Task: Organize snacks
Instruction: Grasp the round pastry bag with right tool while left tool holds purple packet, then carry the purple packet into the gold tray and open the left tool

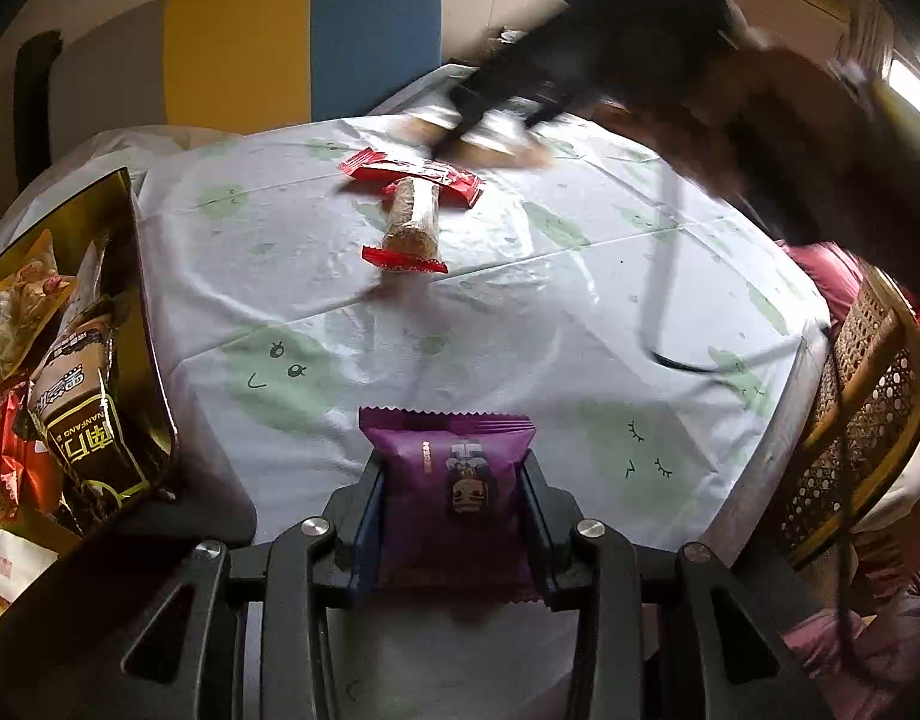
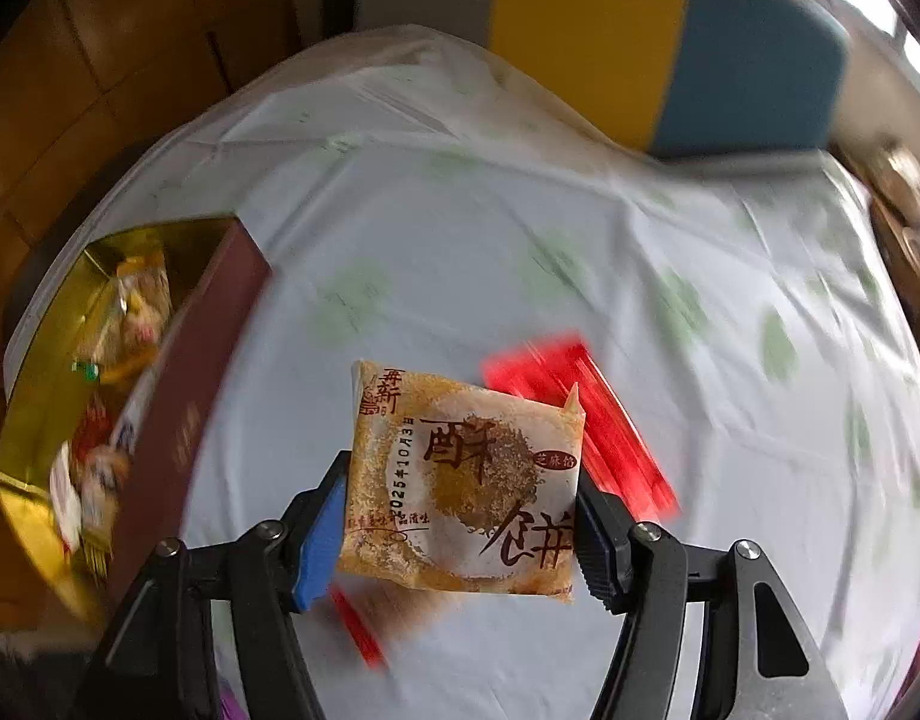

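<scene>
My left gripper [image 1: 454, 480] is shut on a purple snack packet [image 1: 454, 480], held just above the white tablecloth [image 1: 580, 312]. Beyond it lie a clear-wrapped brown bar with red ends [image 1: 411, 222] and a red packet [image 1: 412, 175]. The gold-lined snack box [image 1: 137, 276] stands at the left, holding several packets. My right gripper [image 2: 460, 516] is shut on a tan sesame-cake packet [image 2: 460, 480], lifted off the table. It shows blurred at the far side in the left wrist view, right gripper [image 1: 496, 132]. A red packet [image 2: 616, 420] lies under the tan one. The box [image 2: 184, 420] is to its left.
A yellow and blue chair back [image 1: 304, 42] stands behind the table. A woven rattan chair [image 1: 862, 420] is at the right edge. A black cable [image 1: 664, 276] trails across the cloth. A person's dark sleeve [image 1: 790, 138] reaches over the far right.
</scene>
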`<state>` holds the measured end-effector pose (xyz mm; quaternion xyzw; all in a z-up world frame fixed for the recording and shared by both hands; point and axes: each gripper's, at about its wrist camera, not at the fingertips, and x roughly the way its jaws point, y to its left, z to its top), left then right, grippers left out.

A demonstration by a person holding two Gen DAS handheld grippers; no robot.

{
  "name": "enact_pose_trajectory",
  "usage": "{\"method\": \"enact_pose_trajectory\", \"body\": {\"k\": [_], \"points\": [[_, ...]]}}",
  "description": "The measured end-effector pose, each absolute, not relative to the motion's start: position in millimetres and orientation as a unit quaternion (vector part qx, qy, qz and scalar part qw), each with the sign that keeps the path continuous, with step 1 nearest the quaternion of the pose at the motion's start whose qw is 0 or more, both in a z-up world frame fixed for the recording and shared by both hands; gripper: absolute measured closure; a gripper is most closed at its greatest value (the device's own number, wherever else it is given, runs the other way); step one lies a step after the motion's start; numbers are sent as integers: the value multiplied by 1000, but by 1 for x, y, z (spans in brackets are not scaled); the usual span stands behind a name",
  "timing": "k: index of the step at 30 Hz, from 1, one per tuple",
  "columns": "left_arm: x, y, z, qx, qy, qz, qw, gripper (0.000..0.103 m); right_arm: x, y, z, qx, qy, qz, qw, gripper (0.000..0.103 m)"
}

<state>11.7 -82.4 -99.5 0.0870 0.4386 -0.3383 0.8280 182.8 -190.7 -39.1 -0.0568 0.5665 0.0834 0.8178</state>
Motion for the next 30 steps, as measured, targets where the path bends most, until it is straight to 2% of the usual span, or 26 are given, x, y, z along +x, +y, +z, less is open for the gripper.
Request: {"method": "enact_pose_trajectory", "body": {"k": [10,30], "points": [[6,-91,-98,103,441,-323,831,63,121,-276,-91,-26,618,-7,785,37],[6,-102,-96,136,450,-300,830,63,122,-258,-94,-75,606,6,792,35]]}}
